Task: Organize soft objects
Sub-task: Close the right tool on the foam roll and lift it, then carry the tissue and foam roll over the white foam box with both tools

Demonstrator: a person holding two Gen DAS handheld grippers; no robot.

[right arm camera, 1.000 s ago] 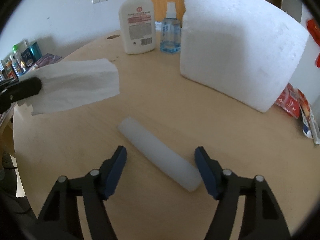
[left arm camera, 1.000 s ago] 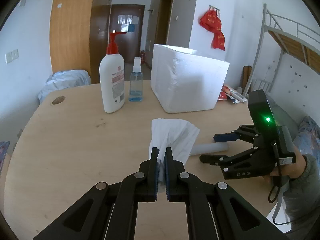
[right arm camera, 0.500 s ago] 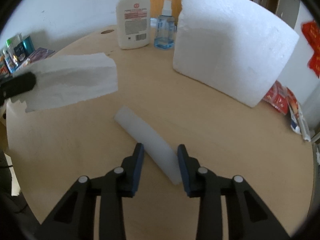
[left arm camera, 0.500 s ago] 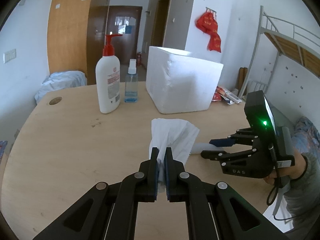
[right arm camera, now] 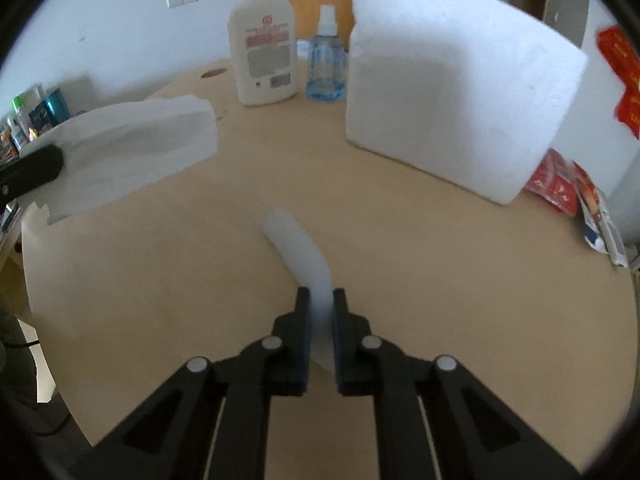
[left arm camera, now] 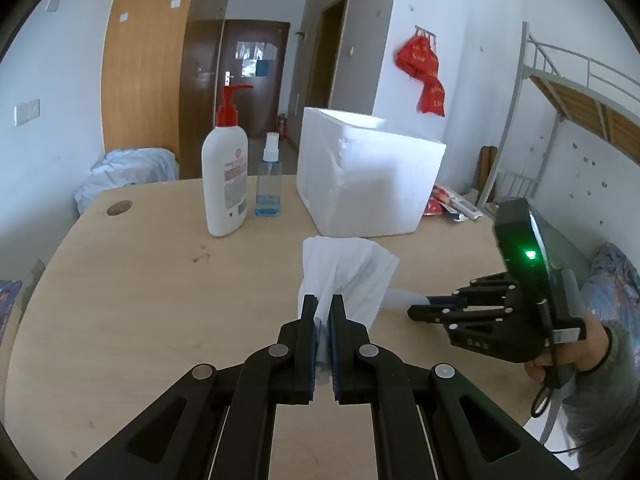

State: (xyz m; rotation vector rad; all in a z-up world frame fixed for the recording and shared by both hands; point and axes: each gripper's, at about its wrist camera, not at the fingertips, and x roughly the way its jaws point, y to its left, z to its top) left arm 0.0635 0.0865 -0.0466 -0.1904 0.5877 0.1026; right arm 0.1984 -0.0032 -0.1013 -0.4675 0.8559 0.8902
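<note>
The white foam tube point(right arm camera: 304, 252) lies on the wooden table point(right arm camera: 160, 288) with its near end squeezed flat between the pads of the right gripper point(right arm camera: 320, 300), and the free end curves away toward the left, so the tube bends just ahead of the fingertips; the grip is a firm clamp on the tube. A second ago those jaws stood wide on either side of the tube, which then lay straight and untouched on the table, and half a second ago they were partway in around it. To the tube's left the white tissue point(left arm camera: 348, 276) stands pinched by its lower edge in the left gripper point(left arm camera: 324, 304), whose jaws are closed tight on it, the sheet fanning upward above the table; this hold looks the same as a second ago. In the left wrist view the right gripper point(left arm camera: 416, 308) sits just right of the tissue, held by a hand point(left arm camera: 568, 356) in a grey sleeve. Farther back stand the white foam box point(right arm camera: 452, 100), the pump bottle point(right arm camera: 264, 52) with a red top and the small blue spray bottle point(right arm camera: 326, 68) beside it
</note>
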